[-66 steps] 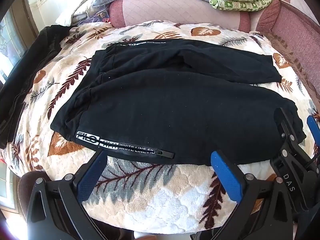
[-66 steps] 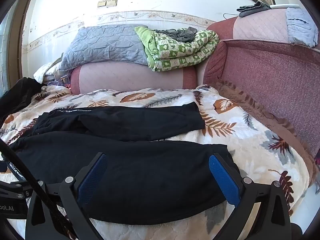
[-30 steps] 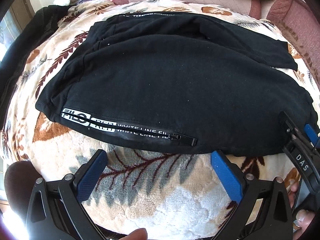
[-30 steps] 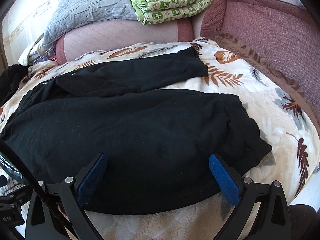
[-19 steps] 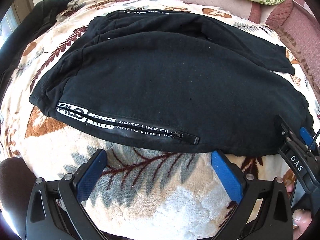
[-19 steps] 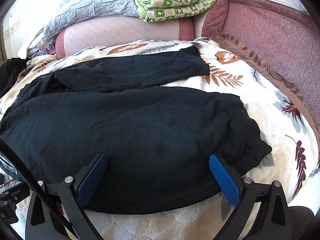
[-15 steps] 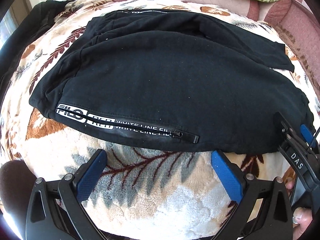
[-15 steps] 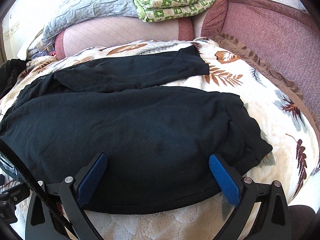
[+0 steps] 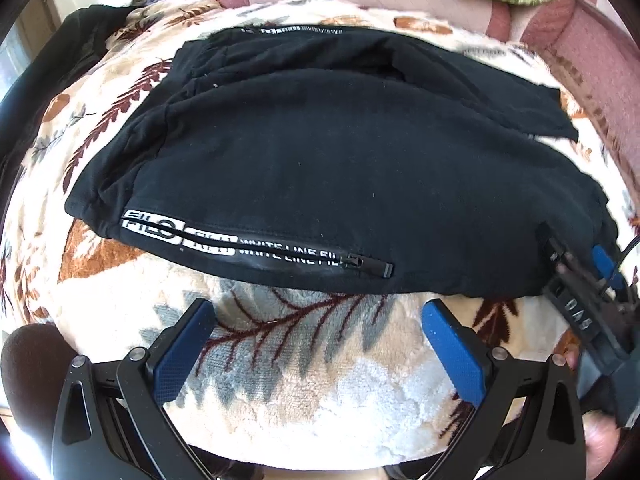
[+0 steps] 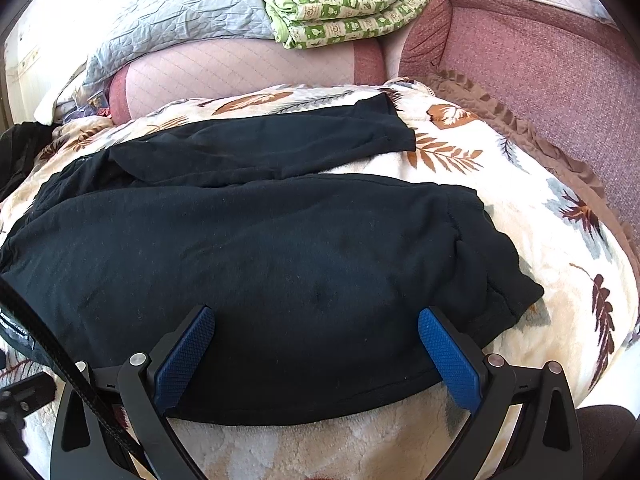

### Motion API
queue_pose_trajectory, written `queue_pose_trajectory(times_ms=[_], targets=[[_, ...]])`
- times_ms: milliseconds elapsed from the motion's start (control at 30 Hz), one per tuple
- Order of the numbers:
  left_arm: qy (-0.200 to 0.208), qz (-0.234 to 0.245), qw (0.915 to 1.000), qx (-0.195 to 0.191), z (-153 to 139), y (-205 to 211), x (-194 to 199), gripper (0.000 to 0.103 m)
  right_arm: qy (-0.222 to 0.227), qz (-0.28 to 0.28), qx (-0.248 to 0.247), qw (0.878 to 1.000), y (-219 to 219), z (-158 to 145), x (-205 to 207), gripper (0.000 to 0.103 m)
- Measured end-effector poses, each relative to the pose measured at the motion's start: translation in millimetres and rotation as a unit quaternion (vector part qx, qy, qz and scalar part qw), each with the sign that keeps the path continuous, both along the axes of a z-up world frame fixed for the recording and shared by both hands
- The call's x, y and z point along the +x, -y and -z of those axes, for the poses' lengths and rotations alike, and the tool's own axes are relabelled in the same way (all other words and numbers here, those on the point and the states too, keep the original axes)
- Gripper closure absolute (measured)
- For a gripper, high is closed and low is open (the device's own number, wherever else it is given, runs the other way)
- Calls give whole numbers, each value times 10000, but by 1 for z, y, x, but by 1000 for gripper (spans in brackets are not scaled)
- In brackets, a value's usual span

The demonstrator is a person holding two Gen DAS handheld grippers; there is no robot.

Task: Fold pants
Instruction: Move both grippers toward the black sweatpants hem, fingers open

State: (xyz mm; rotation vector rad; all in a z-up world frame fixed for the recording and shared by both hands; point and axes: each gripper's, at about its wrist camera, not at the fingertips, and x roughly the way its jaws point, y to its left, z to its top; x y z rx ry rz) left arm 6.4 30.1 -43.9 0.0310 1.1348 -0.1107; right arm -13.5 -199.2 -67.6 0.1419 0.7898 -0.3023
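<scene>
Black pants [image 9: 320,160] lie spread flat on a leaf-print blanket [image 9: 312,360], waistband at the left, legs running right. A white lettered zip pocket [image 9: 256,250] runs along the near edge. My left gripper [image 9: 318,346] is open and empty, just in front of that near edge. My right gripper [image 10: 316,354] is open, its blue pads [image 10: 448,356] over the near edge of the near leg [image 10: 280,272]. The far leg [image 10: 280,144] lies apart behind it. The right gripper also shows at the right of the left wrist view [image 9: 576,280].
A pink sofa back [image 10: 248,76] carries a grey quilt [image 10: 180,16] and a green patterned blanket [image 10: 344,0]. A maroon armrest [image 10: 560,64] borders the right side. Another dark garment [image 9: 44,64] lies at the far left.
Both grippers dropped and moved closer to the pants' near edge over the last two seconds. In the last half second the views hardly shift. The pants have not moved.
</scene>
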Motion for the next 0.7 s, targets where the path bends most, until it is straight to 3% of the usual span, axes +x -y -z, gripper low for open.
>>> queue_pose_trajectory(times_ms=[167, 500, 700], targets=[[463, 52, 9987, -215, -29, -6, -6, 0, 27, -40, -249, 9997, -6, 1, -4, 0], [891, 91, 9930, -766, -77, -43, -8, 0, 14, 22, -8, 10000, -2, 2, -4, 0], [938, 15, 9903, -1022, -89, -75, -7, 0, -510, -52, -161, 9986, -1, -15, 0, 2]])
